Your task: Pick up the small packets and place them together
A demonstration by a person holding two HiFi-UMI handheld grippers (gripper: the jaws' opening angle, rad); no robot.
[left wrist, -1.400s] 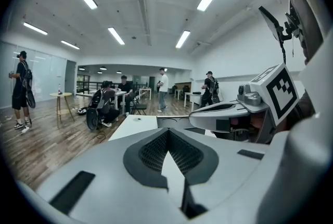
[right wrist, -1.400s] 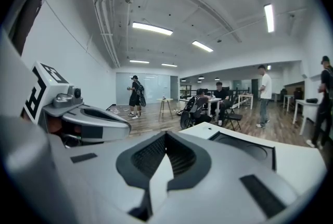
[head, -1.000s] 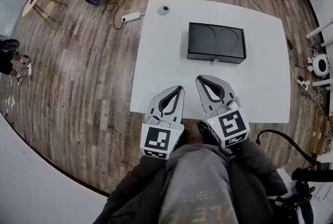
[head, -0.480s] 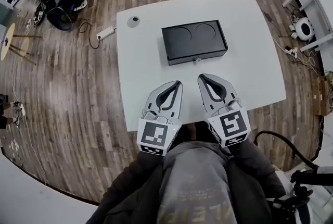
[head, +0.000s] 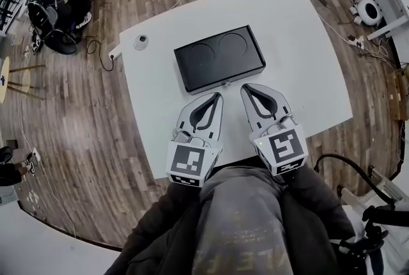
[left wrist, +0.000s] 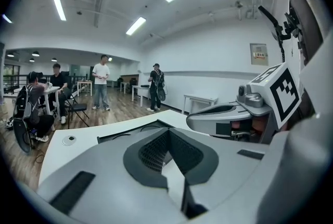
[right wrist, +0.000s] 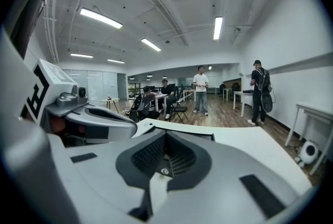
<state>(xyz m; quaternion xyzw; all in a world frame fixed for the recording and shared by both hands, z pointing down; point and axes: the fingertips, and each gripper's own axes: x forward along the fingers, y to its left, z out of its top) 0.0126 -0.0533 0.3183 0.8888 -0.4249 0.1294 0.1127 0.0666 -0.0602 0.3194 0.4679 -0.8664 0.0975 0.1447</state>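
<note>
Head view shows both tongs pressed together and empty, the left gripper (head: 215, 98) and right gripper (head: 246, 88) side by side at frame centre, tips near the black box (head: 219, 57) on the table (head: 307, 56). No packets show anywhere (perhaps inside the box; I cannot tell). Best to find them first, then spread the jaws before reaching.

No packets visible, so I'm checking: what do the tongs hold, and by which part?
Nothing. The left tongs and right tongs are both shut and empty, jaws together, near the black box on the table.
</note>
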